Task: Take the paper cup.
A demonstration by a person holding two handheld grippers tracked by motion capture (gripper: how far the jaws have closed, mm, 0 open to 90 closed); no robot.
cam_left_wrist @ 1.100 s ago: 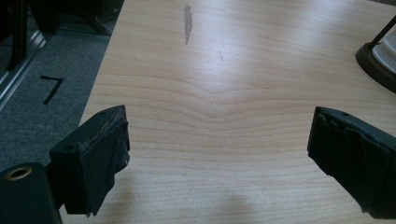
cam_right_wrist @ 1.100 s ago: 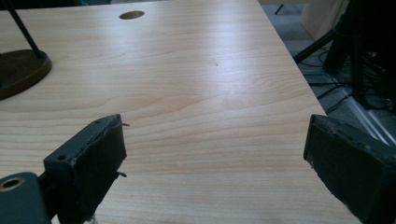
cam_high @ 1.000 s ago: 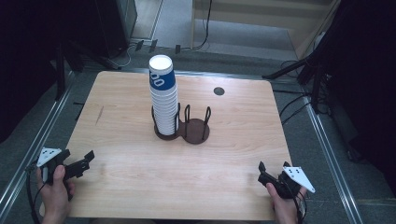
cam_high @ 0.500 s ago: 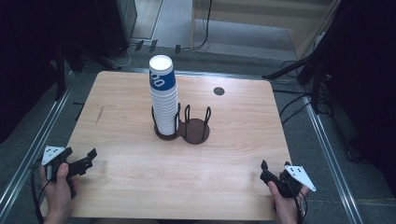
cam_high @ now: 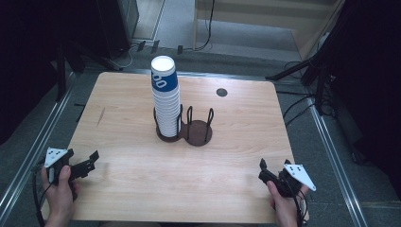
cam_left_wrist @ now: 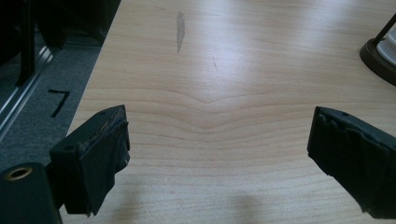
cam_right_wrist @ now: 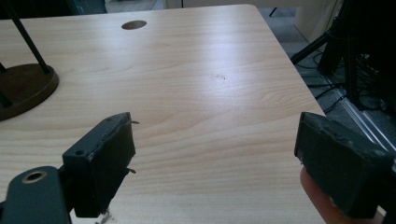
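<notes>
A tall stack of white and blue paper cups (cam_high: 166,97) stands in the left ring of a dark two-ring wire holder (cam_high: 198,133) at the table's middle; the right ring is empty. My left gripper (cam_high: 91,161) is held near the front left corner, open, with nothing between its jaws. My right gripper (cam_high: 274,164) is held near the front right corner, also open and empty. Bare wood lies between the left gripper's (cam_left_wrist: 219,154) jaws, with the holder's base (cam_left_wrist: 379,58) far right. The right gripper (cam_right_wrist: 215,158) faces the holder's base (cam_right_wrist: 23,86) at far left.
The wooden table (cam_high: 127,189) has a round cable hole (cam_high: 221,92) at the back right and a dark scuff (cam_high: 100,117) at the left. Metal rails run along both sides of the table, with cables and stands on the floor beyond.
Both hands have shifted only slightly near the table's front edge. The jaws stay open, and the cups and holder have not moved.
</notes>
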